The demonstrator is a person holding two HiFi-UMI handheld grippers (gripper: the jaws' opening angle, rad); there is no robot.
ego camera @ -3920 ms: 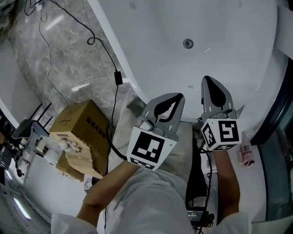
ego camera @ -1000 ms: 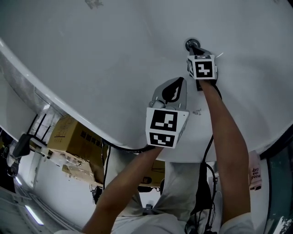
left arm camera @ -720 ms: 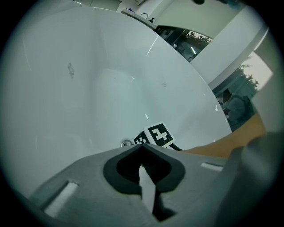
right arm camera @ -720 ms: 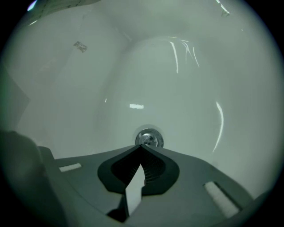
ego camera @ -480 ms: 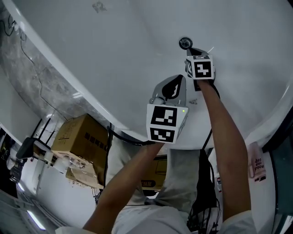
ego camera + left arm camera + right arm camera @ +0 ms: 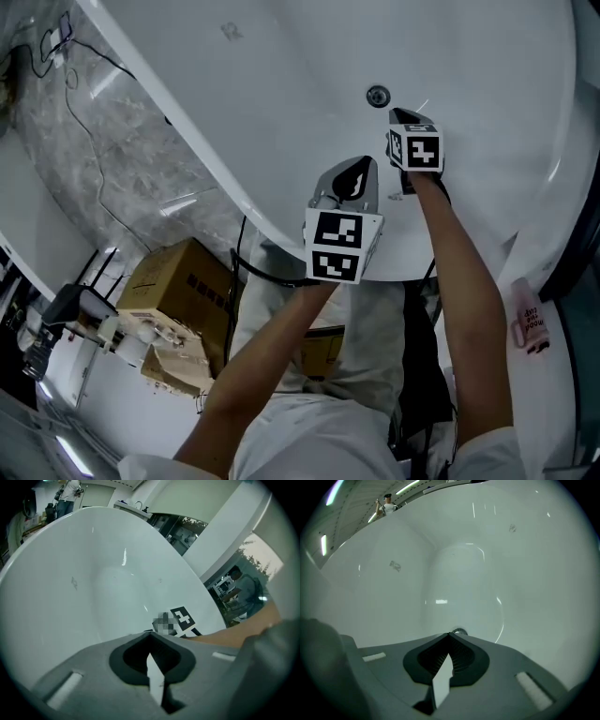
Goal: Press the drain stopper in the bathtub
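The round metal drain stopper sits in the floor of the white bathtub. My right gripper hangs just short of it, lifted clear, with its jaws shut and nothing between them. In the right gripper view the shut tips meet right in front of the stopper, which peeks over them. My left gripper is shut and empty too, held above the tub's near wall beside the right forearm. The left gripper view shows its closed jaws and the right gripper's marker cube beyond.
A pink bottle stands on the tub rim at the right. Outside the tub to the left are an open cardboard box, a black cable and the marble floor. A glass panel edge runs along the right.
One second ago the right gripper's tips rested on the drain stopper; they have since drawn back off it. Both arms and the head have pulled away from the tub floor.
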